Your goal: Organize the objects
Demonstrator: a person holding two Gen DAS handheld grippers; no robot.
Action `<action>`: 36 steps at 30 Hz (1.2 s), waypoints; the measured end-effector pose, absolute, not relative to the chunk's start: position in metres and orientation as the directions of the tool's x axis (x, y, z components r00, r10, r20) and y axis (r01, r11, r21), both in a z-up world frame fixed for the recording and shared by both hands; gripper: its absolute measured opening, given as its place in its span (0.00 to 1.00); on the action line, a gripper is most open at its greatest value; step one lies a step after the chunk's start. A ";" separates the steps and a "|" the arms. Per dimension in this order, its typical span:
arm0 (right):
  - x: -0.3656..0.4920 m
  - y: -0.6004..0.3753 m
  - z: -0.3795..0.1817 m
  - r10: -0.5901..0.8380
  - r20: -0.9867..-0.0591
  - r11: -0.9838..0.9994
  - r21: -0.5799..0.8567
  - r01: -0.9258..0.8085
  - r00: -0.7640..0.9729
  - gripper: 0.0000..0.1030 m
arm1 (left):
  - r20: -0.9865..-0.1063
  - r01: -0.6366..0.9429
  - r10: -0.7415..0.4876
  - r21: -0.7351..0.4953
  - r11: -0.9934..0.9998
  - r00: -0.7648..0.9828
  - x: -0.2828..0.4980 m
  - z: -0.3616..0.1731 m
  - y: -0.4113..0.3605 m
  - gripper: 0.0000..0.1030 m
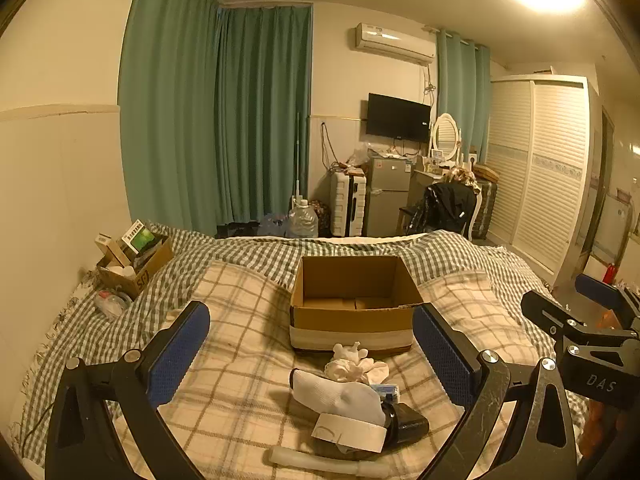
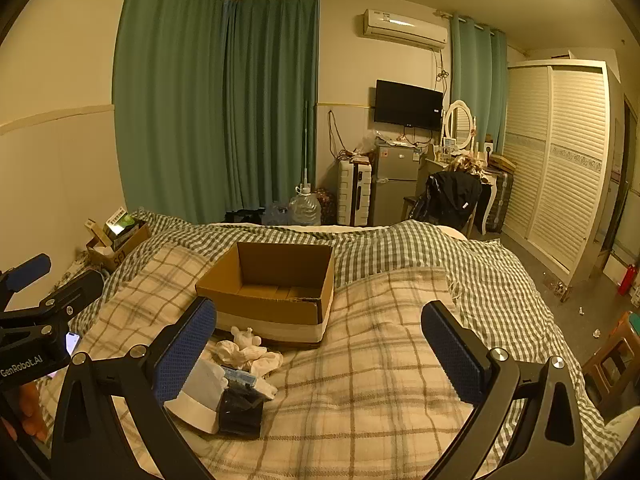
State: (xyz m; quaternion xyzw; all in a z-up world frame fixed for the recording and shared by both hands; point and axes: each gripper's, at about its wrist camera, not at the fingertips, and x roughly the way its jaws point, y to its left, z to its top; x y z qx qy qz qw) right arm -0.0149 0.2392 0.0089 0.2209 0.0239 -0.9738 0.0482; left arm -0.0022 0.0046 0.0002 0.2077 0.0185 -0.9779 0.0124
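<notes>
An open, empty cardboard box (image 1: 352, 304) (image 2: 272, 288) sits on the checked bedspread. In front of it lies a small heap: a white plush toy (image 1: 352, 354) (image 2: 246, 336), a white sock (image 1: 340, 398) (image 2: 200, 396), a black object (image 1: 406, 426) (image 2: 240, 412), a white tube (image 1: 320, 462) and a small blue packet (image 1: 386, 390) (image 2: 240, 378). My left gripper (image 1: 316, 348) is open above the heap with nothing between its fingers. My right gripper (image 2: 320, 344) is open to the right of the heap, over bare bedspread. Each gripper shows at the edge of the other's view.
A second cardboard box (image 1: 132, 260) (image 2: 116, 240) full of packets stands at the bed's far left by the wall. A phone (image 2: 73, 342) lies lit on the bed at the left. A wooden stool (image 2: 612, 360) stands right of the bed. Beyond the bed are a water jug (image 1: 303, 220), suitcase and fridge.
</notes>
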 end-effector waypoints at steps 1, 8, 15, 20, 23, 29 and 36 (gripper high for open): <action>-0.015 0.239 0.009 -0.083 -0.437 -0.994 -0.027 0.105 -0.896 1.00 | -0.407 0.032 -0.017 -0.030 -0.999 -0.913 -0.002 0.001 0.005 1.00; -0.013 0.237 0.009 -0.094 -0.429 -0.993 -0.022 0.114 -0.898 1.00 | -0.405 0.034 -0.014 -0.041 -0.999 -0.914 0.000 -0.002 0.003 1.00; -0.013 0.236 0.009 -0.099 -0.433 -0.992 -0.029 0.124 -0.896 1.00 | -0.405 0.025 -0.009 -0.034 -0.999 -0.914 -0.001 -0.004 0.006 1.00; -0.014 0.234 0.007 -0.101 -0.432 -0.991 -0.033 0.128 -0.896 1.00 | -0.408 0.029 -0.013 -0.034 -0.999 -0.913 -0.001 -0.006 0.004 1.00; -0.015 0.234 0.006 -0.115 -0.440 -0.990 -0.021 0.138 -0.891 1.00 | -0.414 0.033 -0.015 -0.037 -0.999 -0.910 -0.001 -0.007 0.003 1.00; -0.013 0.231 0.006 -0.125 -0.441 -0.989 -0.017 0.147 -0.889 1.00 | -0.420 0.032 -0.014 -0.036 -0.999 -0.908 -0.001 -0.009 0.004 1.00; -0.015 0.232 0.005 -0.122 -0.449 -0.989 -0.021 0.147 -0.885 1.00 | -0.430 0.040 -0.016 -0.048 -0.998 -0.903 -0.004 -0.010 0.002 1.00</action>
